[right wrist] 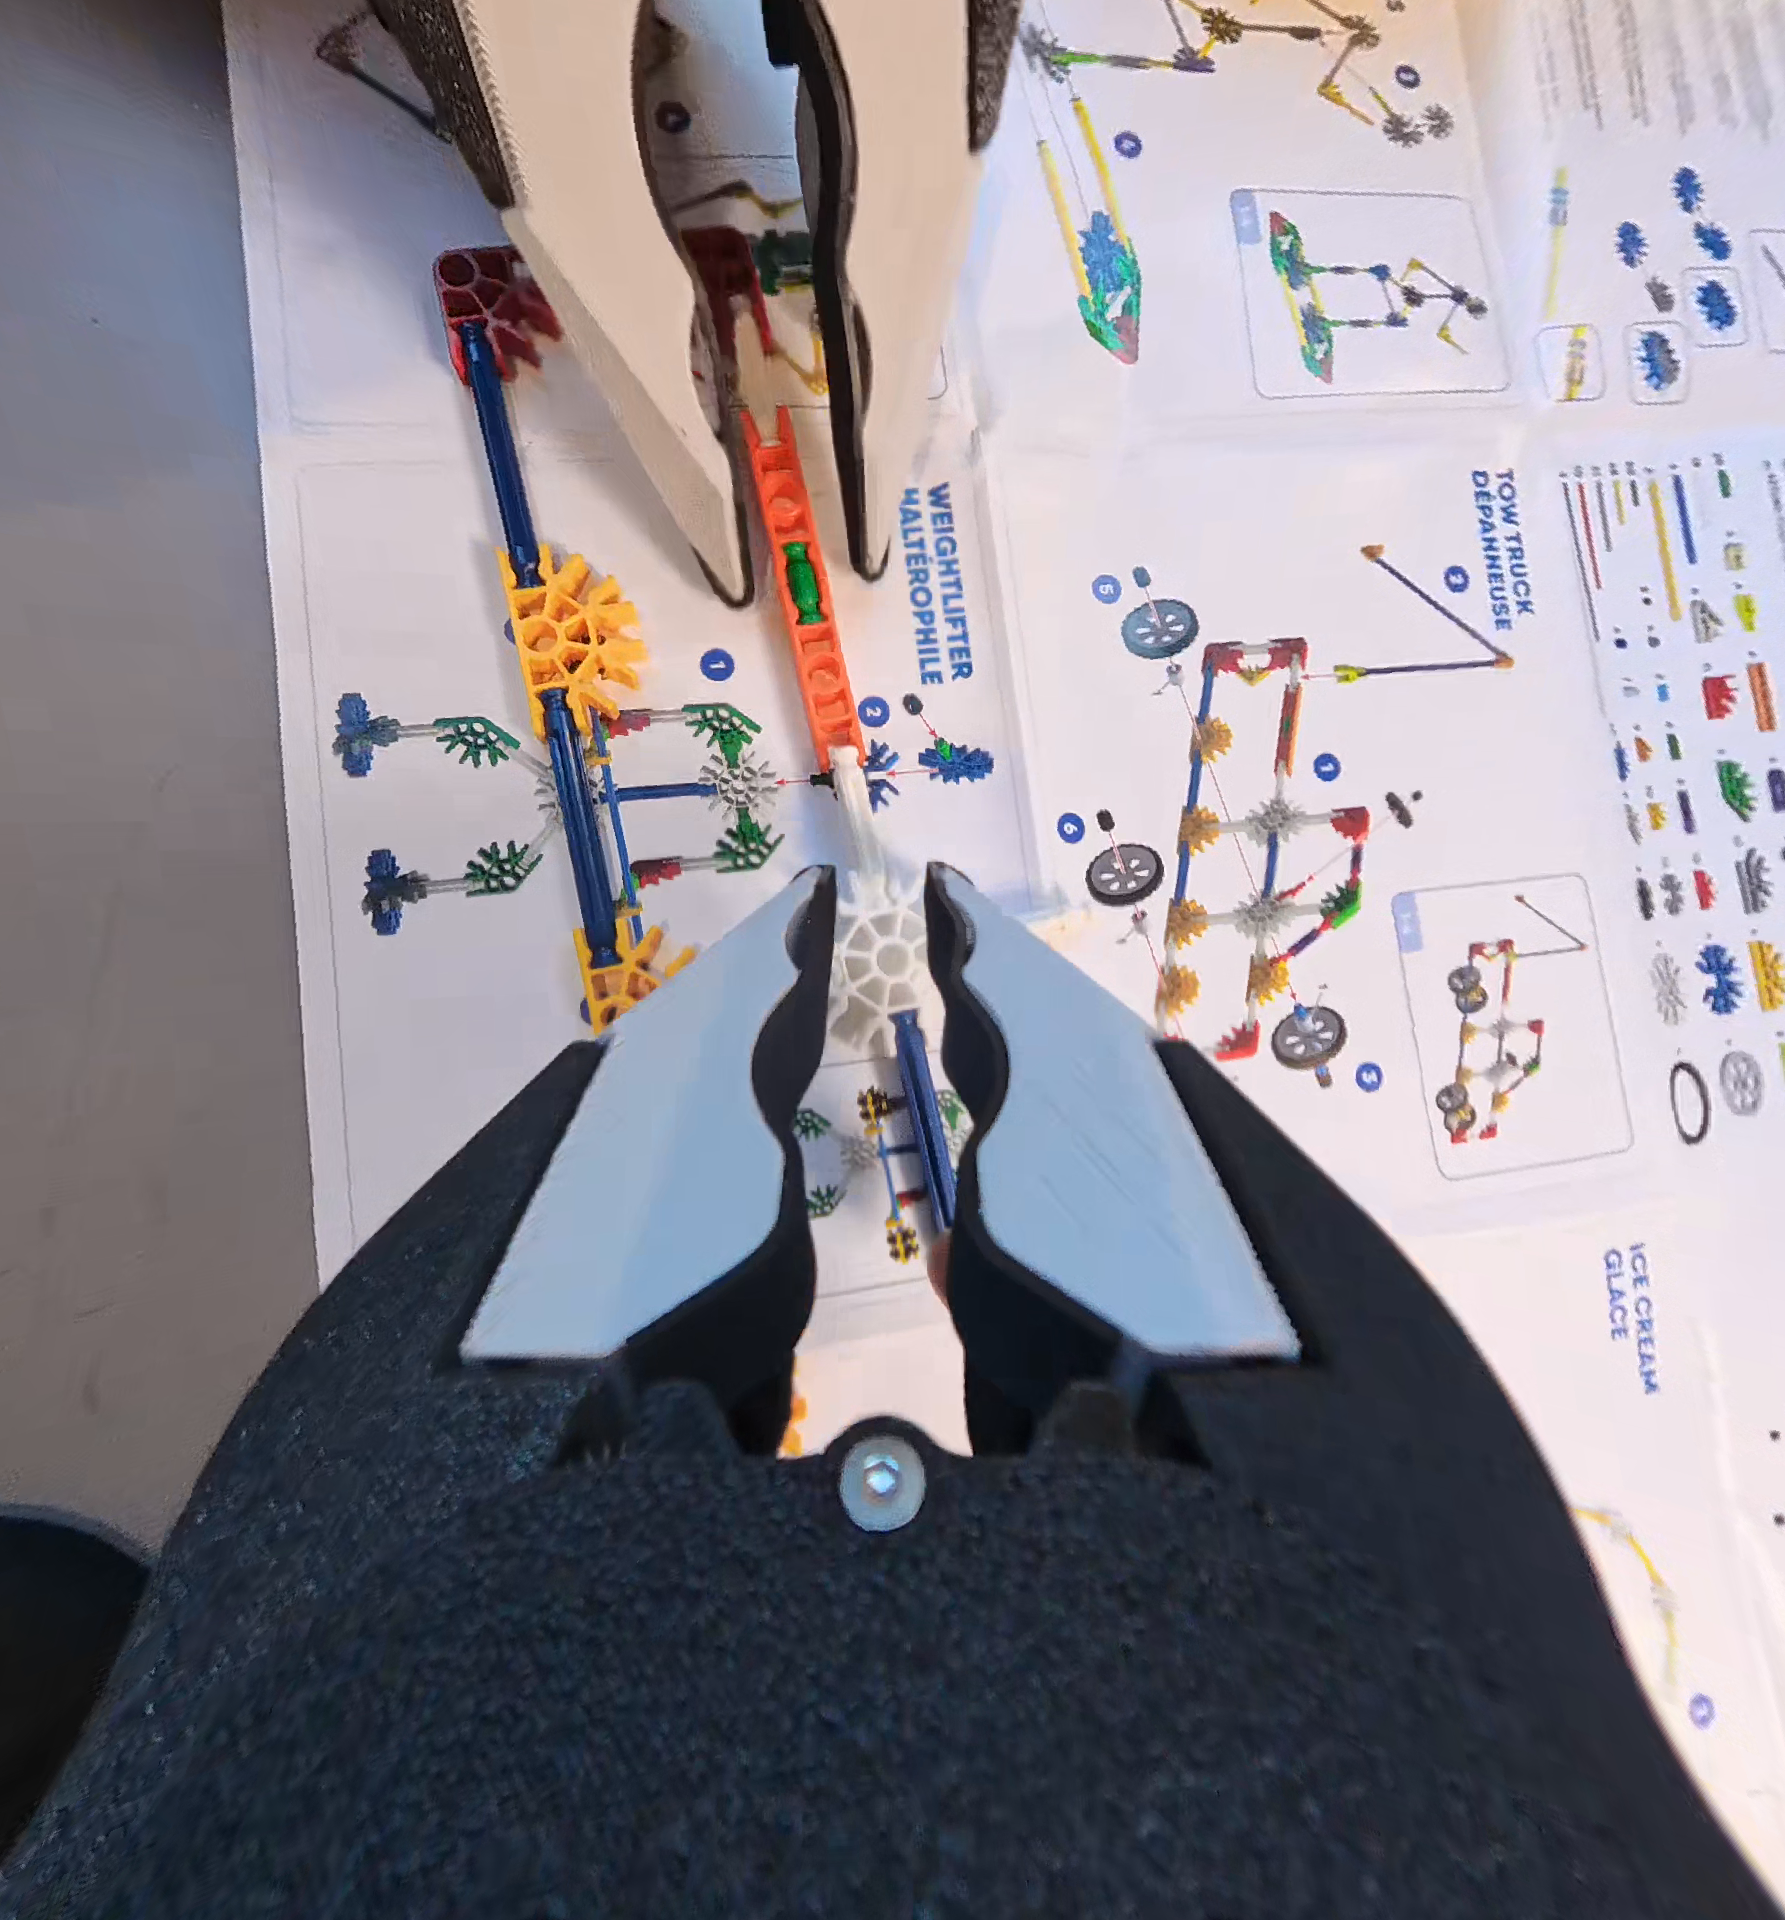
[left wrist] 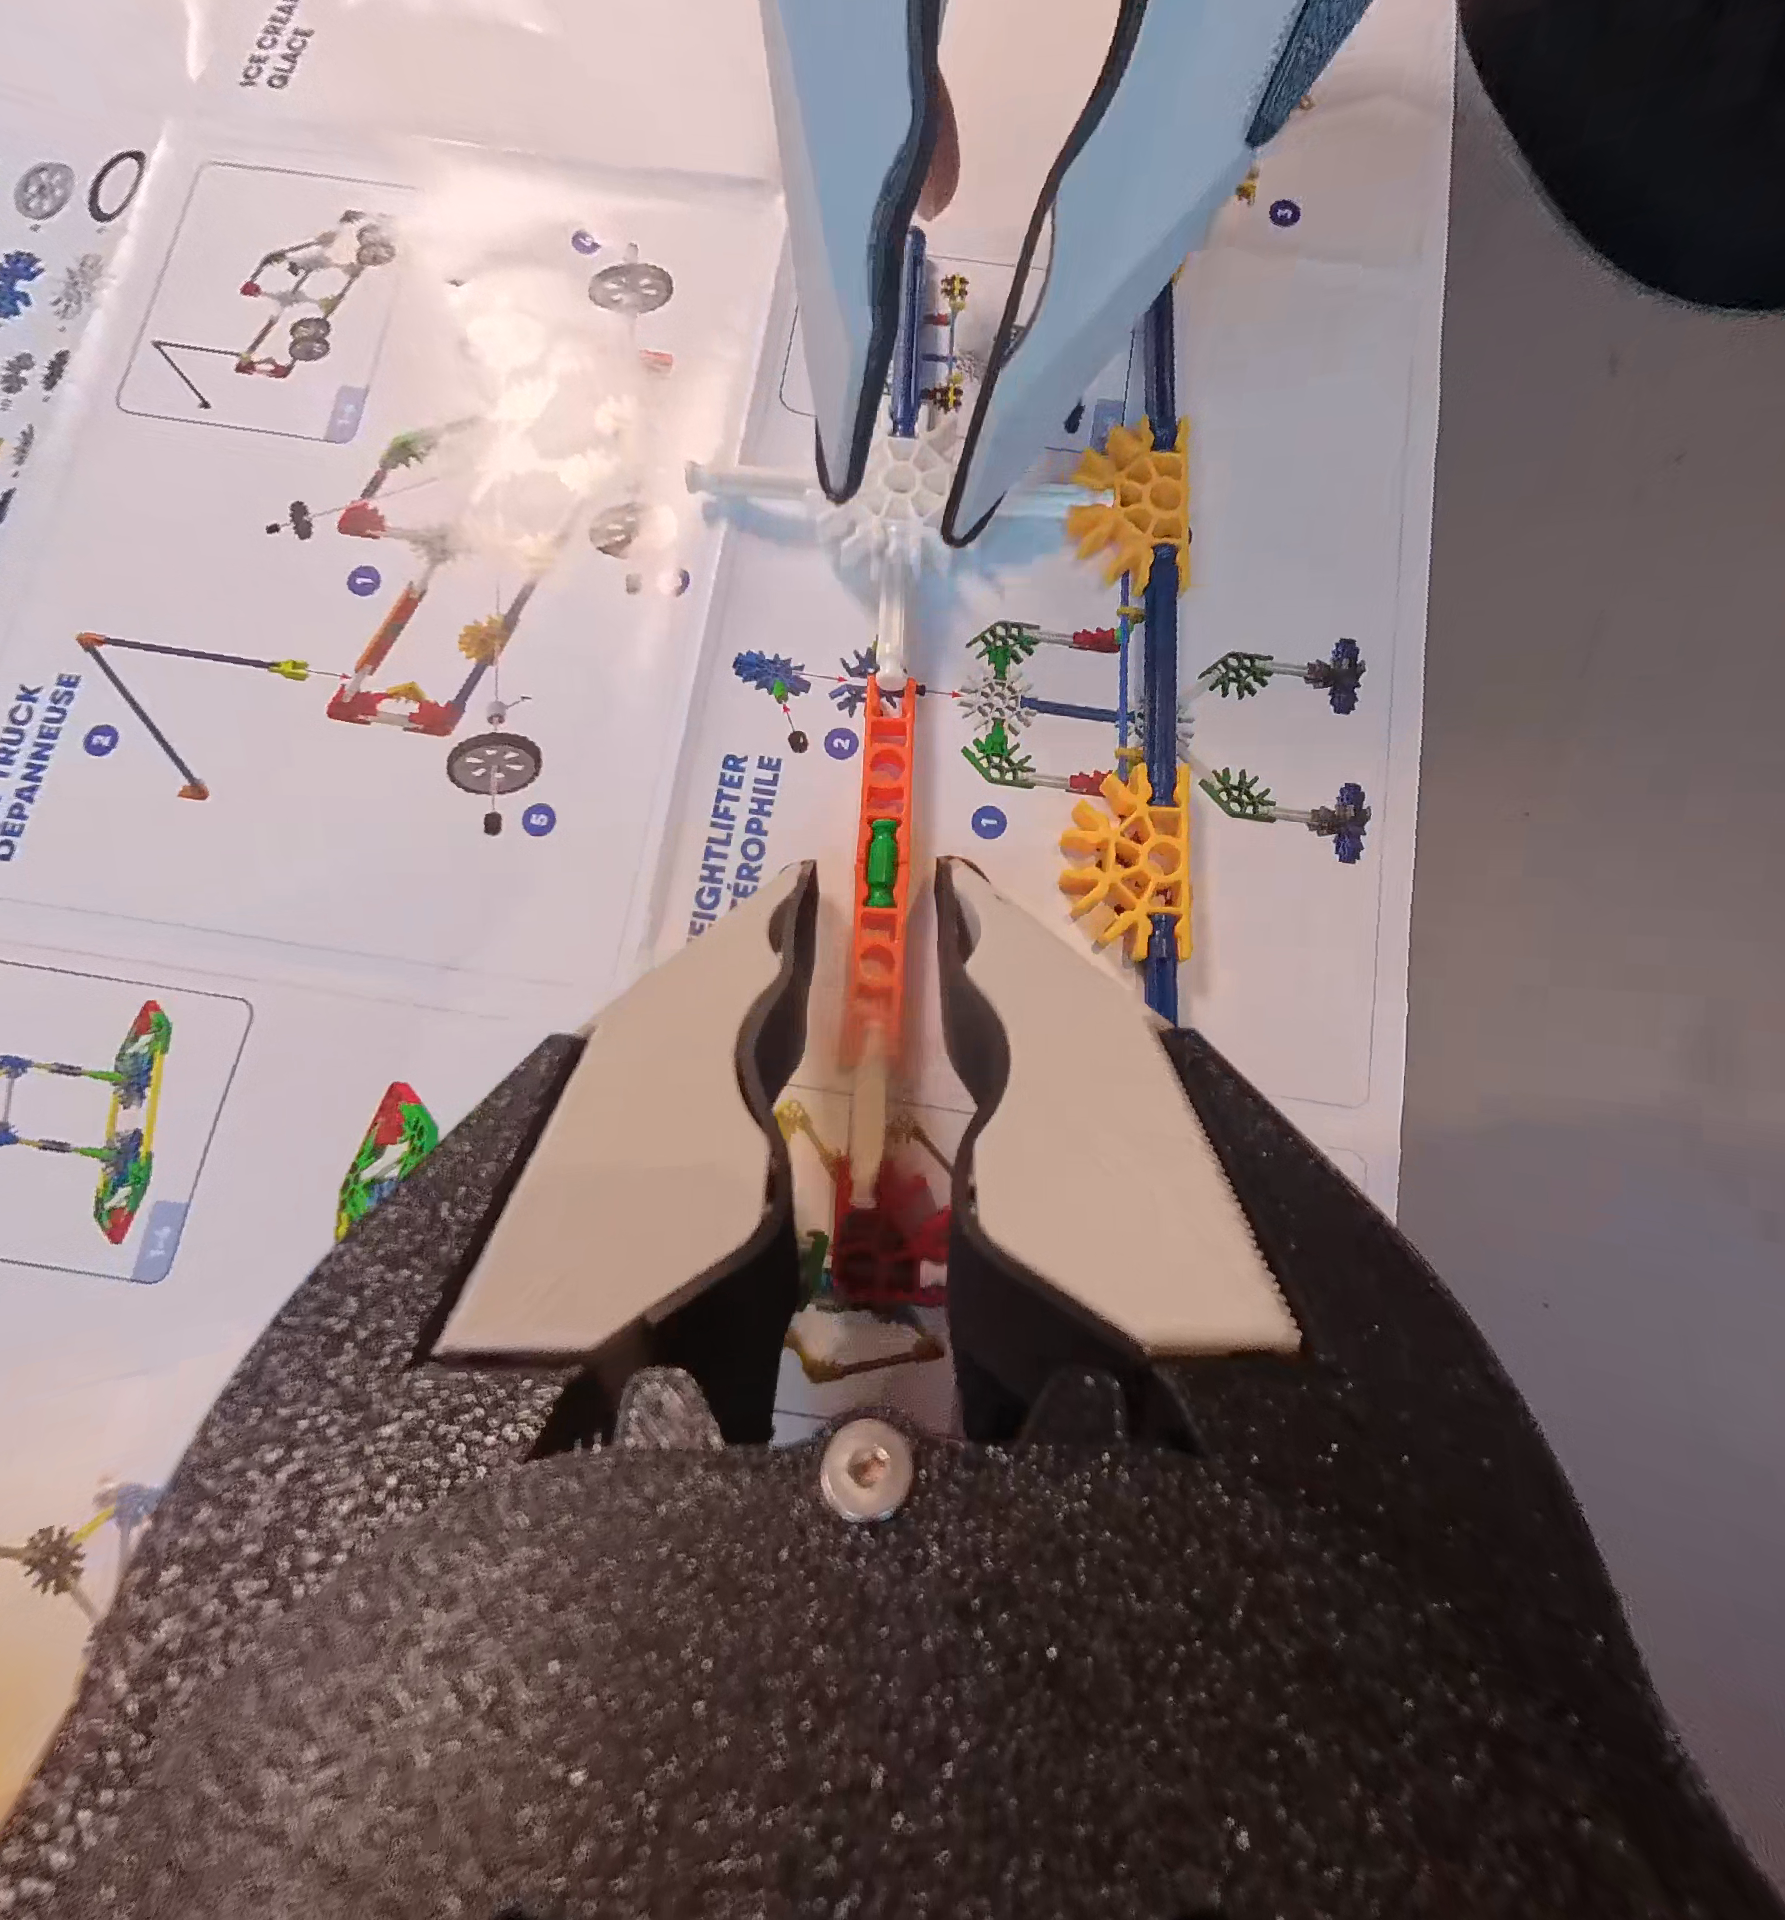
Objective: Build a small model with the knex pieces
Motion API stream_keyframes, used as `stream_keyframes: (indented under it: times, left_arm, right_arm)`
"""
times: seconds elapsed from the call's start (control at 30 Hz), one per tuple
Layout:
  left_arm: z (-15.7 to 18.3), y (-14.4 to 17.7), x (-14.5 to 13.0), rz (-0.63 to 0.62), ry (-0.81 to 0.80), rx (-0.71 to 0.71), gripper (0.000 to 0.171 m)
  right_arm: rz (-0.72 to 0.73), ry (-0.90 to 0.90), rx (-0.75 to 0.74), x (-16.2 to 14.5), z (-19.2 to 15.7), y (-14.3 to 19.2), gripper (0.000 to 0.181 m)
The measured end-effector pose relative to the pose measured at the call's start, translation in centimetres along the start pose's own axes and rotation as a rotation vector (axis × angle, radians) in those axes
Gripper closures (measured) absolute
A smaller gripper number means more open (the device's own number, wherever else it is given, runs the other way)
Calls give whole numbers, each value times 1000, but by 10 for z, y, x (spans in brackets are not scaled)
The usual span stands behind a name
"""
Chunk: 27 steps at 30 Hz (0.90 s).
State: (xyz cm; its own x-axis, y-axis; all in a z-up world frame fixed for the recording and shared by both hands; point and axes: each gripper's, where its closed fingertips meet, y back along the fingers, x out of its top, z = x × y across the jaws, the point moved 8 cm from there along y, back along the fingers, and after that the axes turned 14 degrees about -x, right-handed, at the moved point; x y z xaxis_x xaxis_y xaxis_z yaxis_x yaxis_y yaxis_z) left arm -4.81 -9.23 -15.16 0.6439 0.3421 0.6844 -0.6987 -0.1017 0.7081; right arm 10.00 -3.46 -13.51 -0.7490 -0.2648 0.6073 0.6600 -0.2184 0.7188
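Over the instruction sheet (left wrist: pixel 368 914), the left gripper (left wrist: pixel 875 878) straddles an orange connector (left wrist: pixel 883 852) with gaps either side, not clamping it. Opposite, the right gripper (right wrist: pixel 880 883) pinches the joined white hub (right wrist: pixel 880 961). A blue-and-yellow rod assembly (left wrist: pixel 1158 727) lies beside.

Toy chain between my two grippers

My right gripper (right wrist: pixel 875 883) pinches the white hub (right wrist: pixel 880 966); a white rod (right wrist: pixel 860 805) runs to 12 o'clock into the orange connector (right wrist: pixel 803 613), straddled by my left gripper (left wrist: pixel 875 878).
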Motion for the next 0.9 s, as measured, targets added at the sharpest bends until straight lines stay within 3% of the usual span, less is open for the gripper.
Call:
stream_keyframes:
  times: [0.13, 0.9]
  left_arm:
    - [-1, -4, 3, -15, -16, 14, 163]
    - [-1, -5, 3, -7, 18, 25, 164]
  right_arm:
    - [-51, 63, 26, 6, -1, -10, 173]
    - [-59, -32, 33, 13, -2, -14, 179]
